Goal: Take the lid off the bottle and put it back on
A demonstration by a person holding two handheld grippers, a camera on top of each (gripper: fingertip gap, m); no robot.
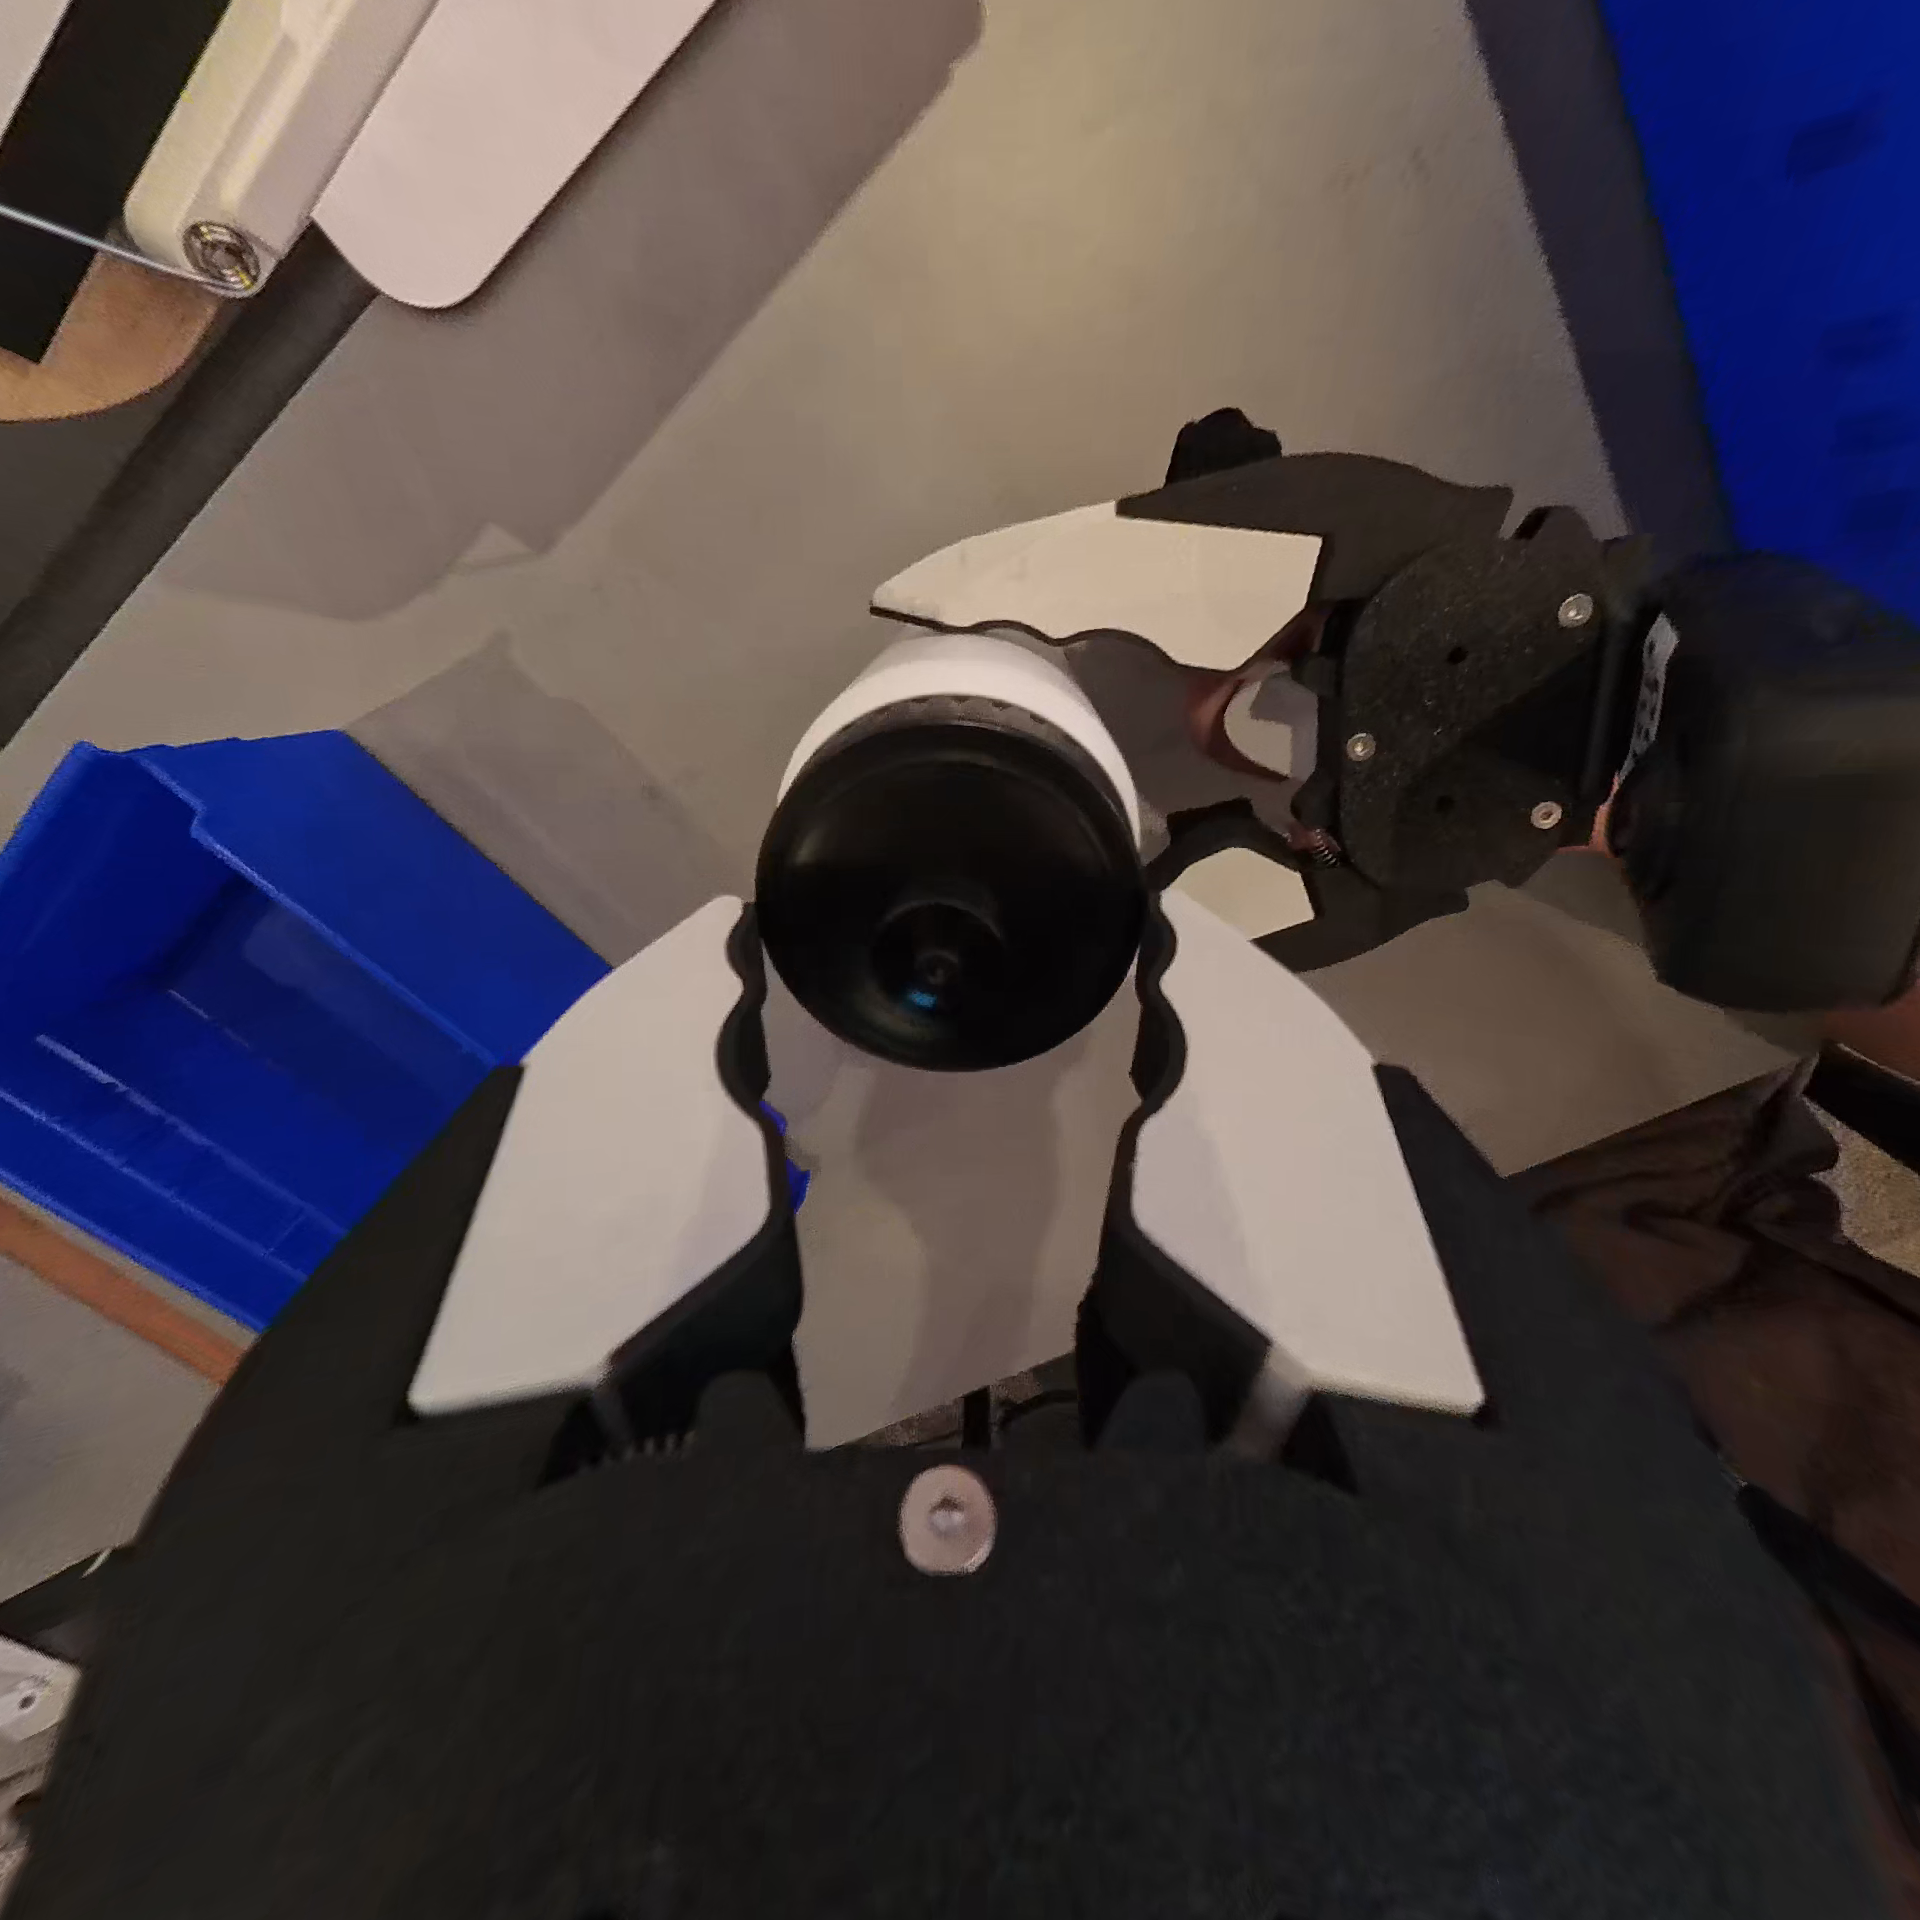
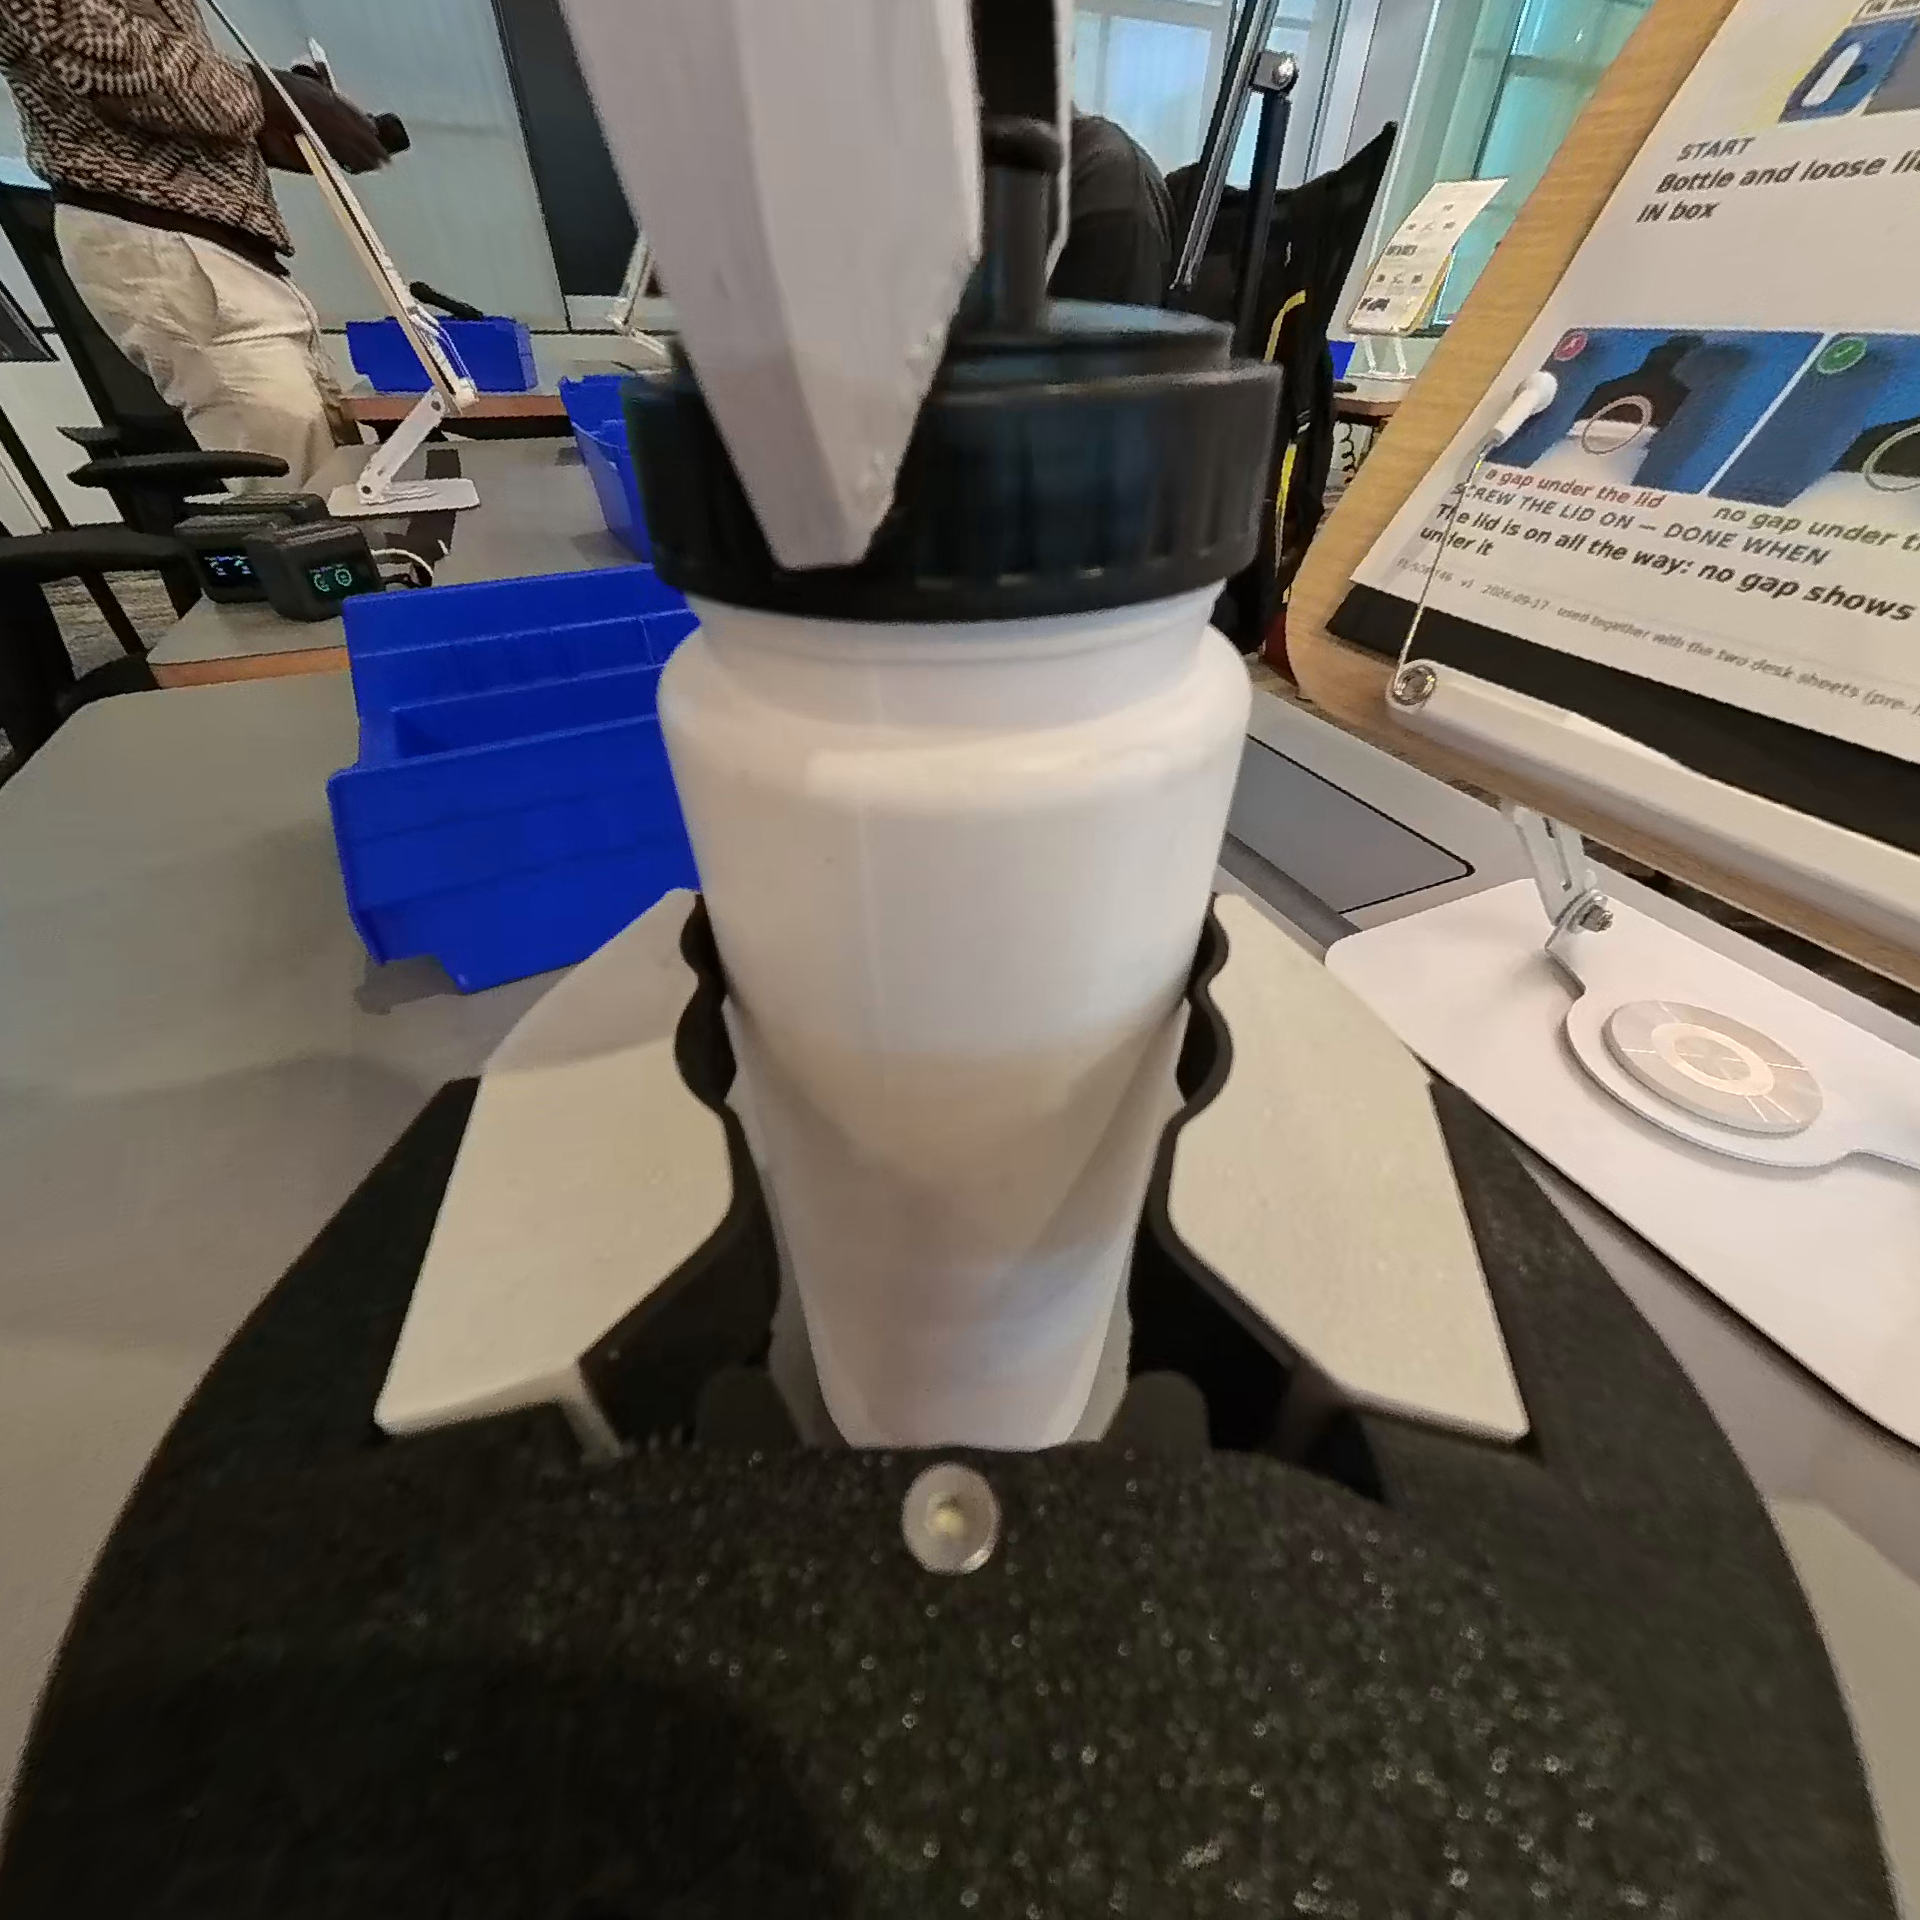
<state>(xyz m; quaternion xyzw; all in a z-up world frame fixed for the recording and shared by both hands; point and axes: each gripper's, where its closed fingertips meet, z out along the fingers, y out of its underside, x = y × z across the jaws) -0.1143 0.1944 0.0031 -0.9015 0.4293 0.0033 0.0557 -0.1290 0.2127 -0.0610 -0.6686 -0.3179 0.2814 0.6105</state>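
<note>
While the right gripper (image 2: 951, 997) is clamping the light, slightly squeezable white plastic bottle (image 2: 951, 852) mid-body, the left gripper (image 1: 951, 966) is closing on its ribbed black screw lid (image 1: 951, 894), the sensible hold.

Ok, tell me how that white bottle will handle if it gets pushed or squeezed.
The bottle is tall, narrow and upright, so a push near its black lid would probably tip it. Its smooth round plastic looks slippery and, lying down, apt to roll. The right gripper clamps its body without visibly denting it, so it seems fairly stiff.
</note>
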